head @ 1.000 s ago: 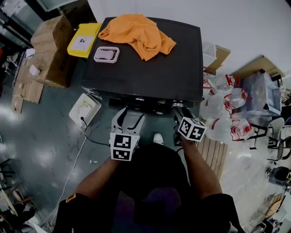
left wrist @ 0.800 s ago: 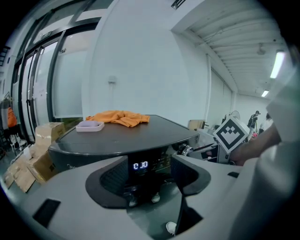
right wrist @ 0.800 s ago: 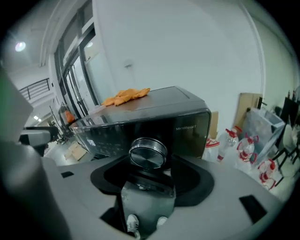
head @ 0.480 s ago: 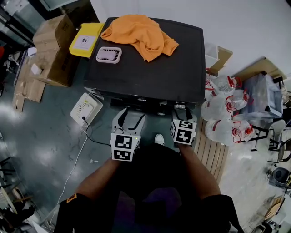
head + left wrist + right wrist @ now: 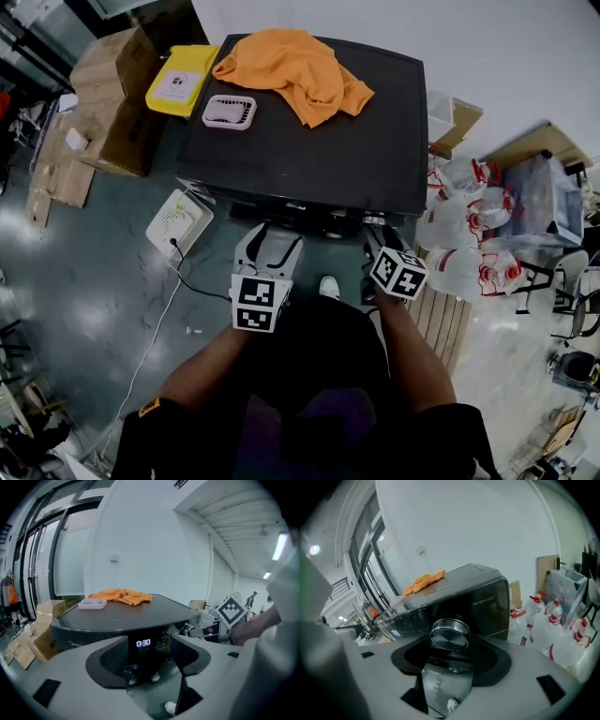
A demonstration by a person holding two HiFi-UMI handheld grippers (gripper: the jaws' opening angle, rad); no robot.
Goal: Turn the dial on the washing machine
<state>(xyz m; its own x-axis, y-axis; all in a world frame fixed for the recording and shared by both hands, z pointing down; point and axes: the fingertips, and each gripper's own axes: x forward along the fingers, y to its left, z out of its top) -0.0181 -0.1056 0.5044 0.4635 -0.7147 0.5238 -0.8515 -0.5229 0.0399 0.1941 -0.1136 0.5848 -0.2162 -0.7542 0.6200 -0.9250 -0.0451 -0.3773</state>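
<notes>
Facing the front of the washing machine (image 5: pixel 487 606), a person holds both grippers just off its control panel.

Right gripper (image 5: pixel 452 644): the jaws are set wide and have just been closing, with the dial (image 5: pixel 450 633) between them. In the right gripper view a dark gap shows on each side of the dial's rim, so the pads bracket it without visibly pressing.

The dial is a round, brushed-metal knob at the right end of the front panel, near the machine's corner. In the head view it is almost wholly hidden under the overhanging black lid (image 5: pixel 281 159) and behind this gripper's marker cube (image 5: pixel 397 272).

Left gripper (image 5: pixel 150 657): the jaws stand wide apart with nothing between them. Through the gap the lit display (image 5: pixel 143 643) reads 0:30. The small controls below the display are too dim to identify.

On the lid lie an orange cloth (image 5: pixel 295 67) and, to its left, a pale tray (image 5: pixel 230 112), the two apart. The machine's lower front is out of sight in the head view.

Left of the machine, a yellow box (image 5: pixel 178 84) rests on cardboard boxes (image 5: pixel 108 103), which the frame edge cuts off. To the right, clear water bottles (image 5: pixel 464 234) with red caps crowd the floor, overlapping so that their number cannot be told.
</notes>
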